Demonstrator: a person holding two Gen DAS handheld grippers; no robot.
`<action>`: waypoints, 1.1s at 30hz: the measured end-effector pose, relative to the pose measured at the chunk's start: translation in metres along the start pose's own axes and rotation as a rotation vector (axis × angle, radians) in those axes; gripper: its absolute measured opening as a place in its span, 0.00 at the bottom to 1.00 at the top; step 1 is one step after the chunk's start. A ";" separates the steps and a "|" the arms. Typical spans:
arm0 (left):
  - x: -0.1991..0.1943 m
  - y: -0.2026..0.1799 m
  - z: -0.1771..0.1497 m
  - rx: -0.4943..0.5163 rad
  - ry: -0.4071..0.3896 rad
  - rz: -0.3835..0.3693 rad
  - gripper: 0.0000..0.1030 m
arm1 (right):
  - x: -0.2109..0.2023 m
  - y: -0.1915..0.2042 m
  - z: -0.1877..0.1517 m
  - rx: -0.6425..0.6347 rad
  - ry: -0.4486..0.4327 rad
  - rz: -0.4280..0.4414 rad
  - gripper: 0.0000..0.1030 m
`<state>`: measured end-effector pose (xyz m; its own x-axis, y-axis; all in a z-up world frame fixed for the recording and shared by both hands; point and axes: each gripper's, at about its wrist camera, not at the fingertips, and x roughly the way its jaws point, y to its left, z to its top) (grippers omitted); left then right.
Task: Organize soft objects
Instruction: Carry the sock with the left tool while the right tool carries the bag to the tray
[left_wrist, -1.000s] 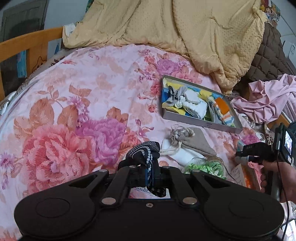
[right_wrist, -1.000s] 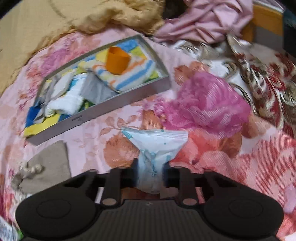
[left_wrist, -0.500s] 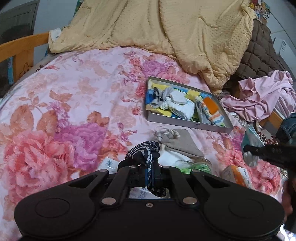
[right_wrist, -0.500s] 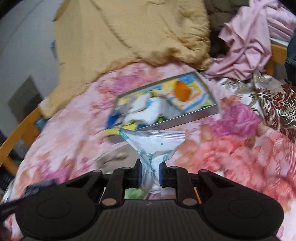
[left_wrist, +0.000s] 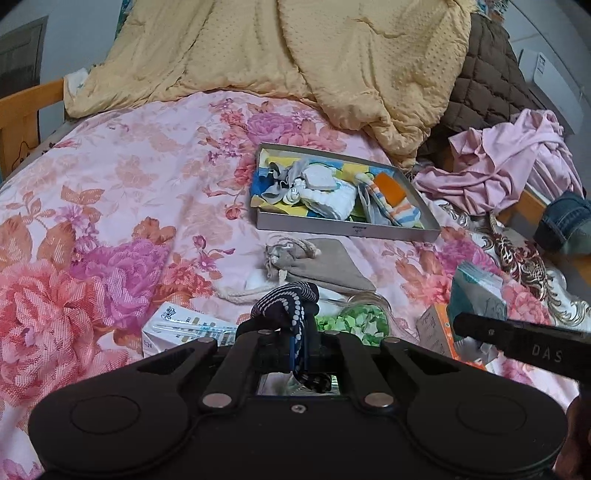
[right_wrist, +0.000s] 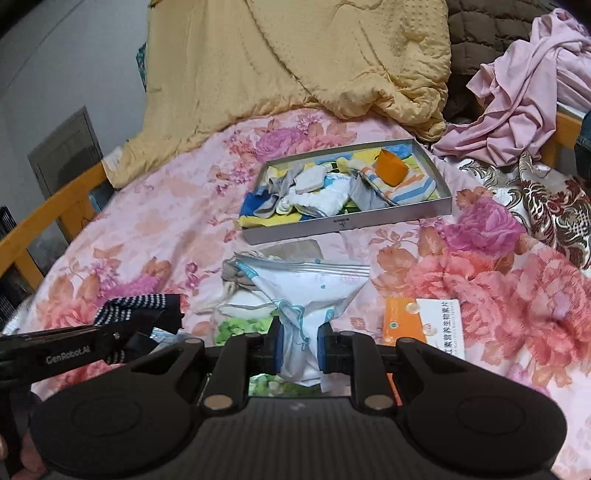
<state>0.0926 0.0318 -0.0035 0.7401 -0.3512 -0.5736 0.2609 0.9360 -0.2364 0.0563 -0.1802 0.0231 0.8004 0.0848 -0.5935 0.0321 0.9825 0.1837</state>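
The left gripper (left_wrist: 300, 341) has its jaws closed tight on a dark sock (left_wrist: 286, 301) with white dots, which bunches up above the fingers. The right gripper (right_wrist: 298, 347) has its jaws set narrow, pinching a white and blue plastic packet (right_wrist: 306, 284) that fans out above them. Both are held over a bed with a pink flowered cover (left_wrist: 110, 206).

Farther away on the bed lies a flat grey tray (left_wrist: 343, 229) holding folded socks and cloths, with an orange piece (right_wrist: 390, 167) at its right end. Between the tray and the grippers lies a grey drawstring pouch (left_wrist: 325, 264), and nearer, a clear bag of green bits (left_wrist: 351, 320). An orange and white box (right_wrist: 424, 325) lies to the right. A yellow blanket (left_wrist: 295, 55) is heaped at the far side, with pink clothing (left_wrist: 517, 166) at far right.
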 end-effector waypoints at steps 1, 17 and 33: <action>0.000 0.000 0.000 0.000 0.002 0.002 0.03 | 0.001 0.000 0.002 -0.005 0.001 -0.004 0.18; 0.013 -0.005 0.034 0.056 -0.057 -0.006 0.03 | 0.009 0.006 0.027 -0.057 -0.026 -0.002 0.19; 0.050 -0.019 0.083 0.119 -0.119 -0.028 0.04 | 0.040 0.005 0.069 -0.146 -0.066 -0.005 0.19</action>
<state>0.1765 -0.0011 0.0372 0.7978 -0.3786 -0.4692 0.3492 0.9246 -0.1523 0.1295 -0.1836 0.0542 0.8380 0.0738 -0.5406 -0.0475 0.9969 0.0626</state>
